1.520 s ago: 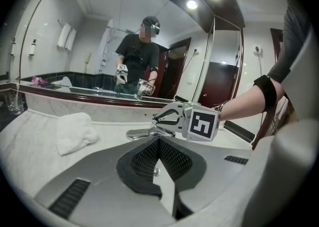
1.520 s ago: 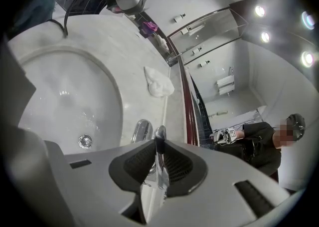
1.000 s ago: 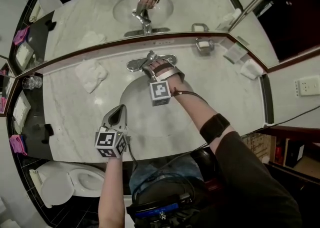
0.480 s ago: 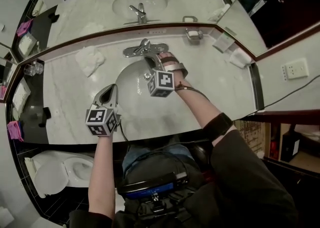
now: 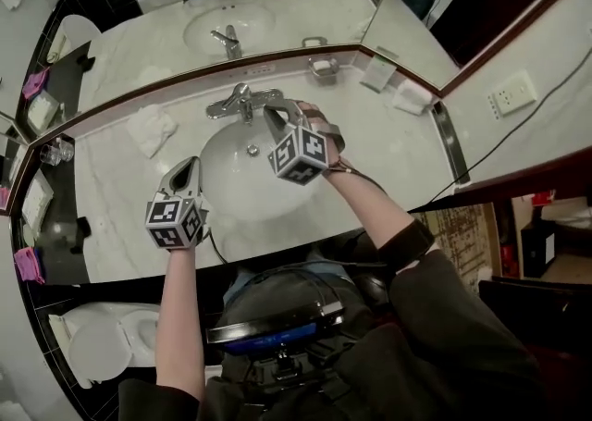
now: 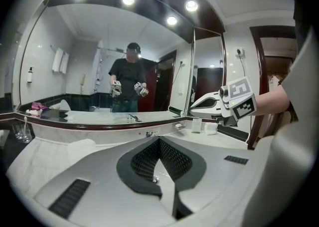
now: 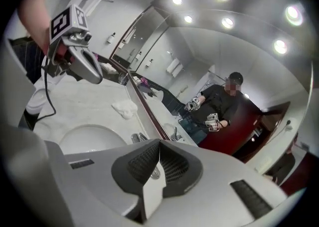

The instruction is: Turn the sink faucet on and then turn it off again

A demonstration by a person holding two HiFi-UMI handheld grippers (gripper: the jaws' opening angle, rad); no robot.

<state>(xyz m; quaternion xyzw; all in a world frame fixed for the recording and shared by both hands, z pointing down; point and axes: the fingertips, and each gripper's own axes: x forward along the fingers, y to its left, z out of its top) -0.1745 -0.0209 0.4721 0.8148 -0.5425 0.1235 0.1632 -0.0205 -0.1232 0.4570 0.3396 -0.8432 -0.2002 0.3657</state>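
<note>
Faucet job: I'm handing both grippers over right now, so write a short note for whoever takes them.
Left gripper: shut, empty, by the left edge of the basin.
Right gripper: its jaws have just been closing and are now together with nothing between them. It is above the basin, near the faucet but clear of it.
Done: no water visibly running. Whether the on-off cycle was run, I cannot tell.
Left: check the handle is fully off; if not cycled, turn on, then off.
</note>
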